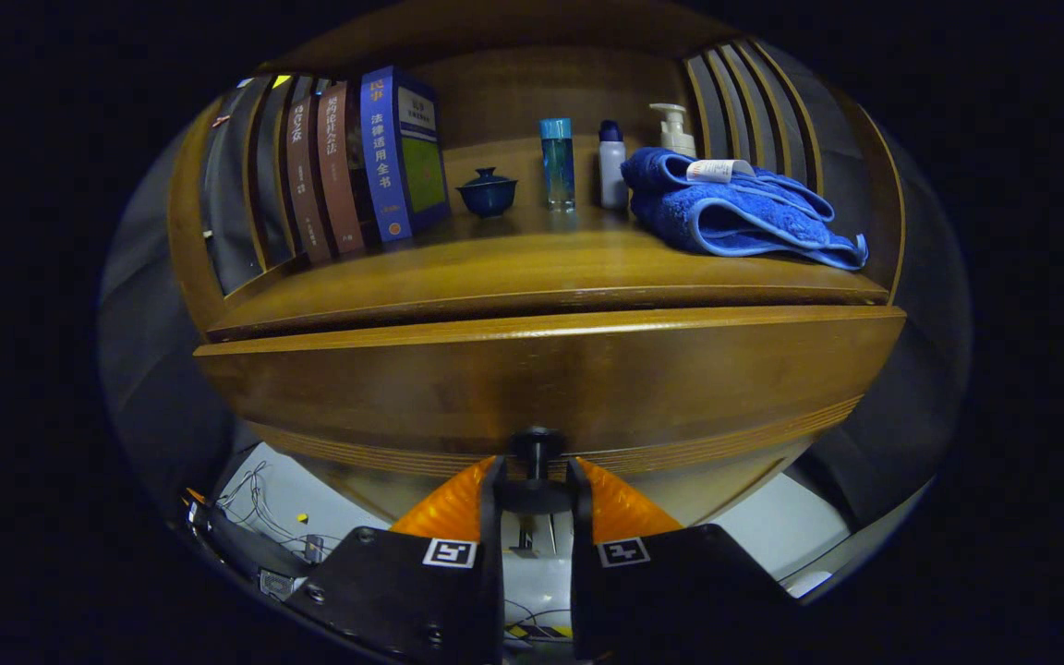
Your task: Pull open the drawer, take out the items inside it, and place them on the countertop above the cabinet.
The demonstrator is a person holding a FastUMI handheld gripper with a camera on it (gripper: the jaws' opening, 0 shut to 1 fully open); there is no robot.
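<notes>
Gripper view, fingers (537, 471) clamp round black knob (537, 445)

The drawer (550, 374) front is warm honey-brown wood with fine darker stripes along its lower edge, and its knob (537, 445) is black. The gripper (537, 480) has 2 orange fingers (447, 506) on black bodies, each carrying a small black-and-white square marker, and they close on the knob. The surface (532, 263) above is the same brown wood. On it lie a royal-blue towel (735, 214) with a white tag, a dark blue lidded cup (487, 192), a turquoise bottle (557, 163), a white bottle with a blue cap (612, 166) and a cream pump bottle (675, 129). The books (347, 166) show blue, reddish-brown and grey spines.
</notes>
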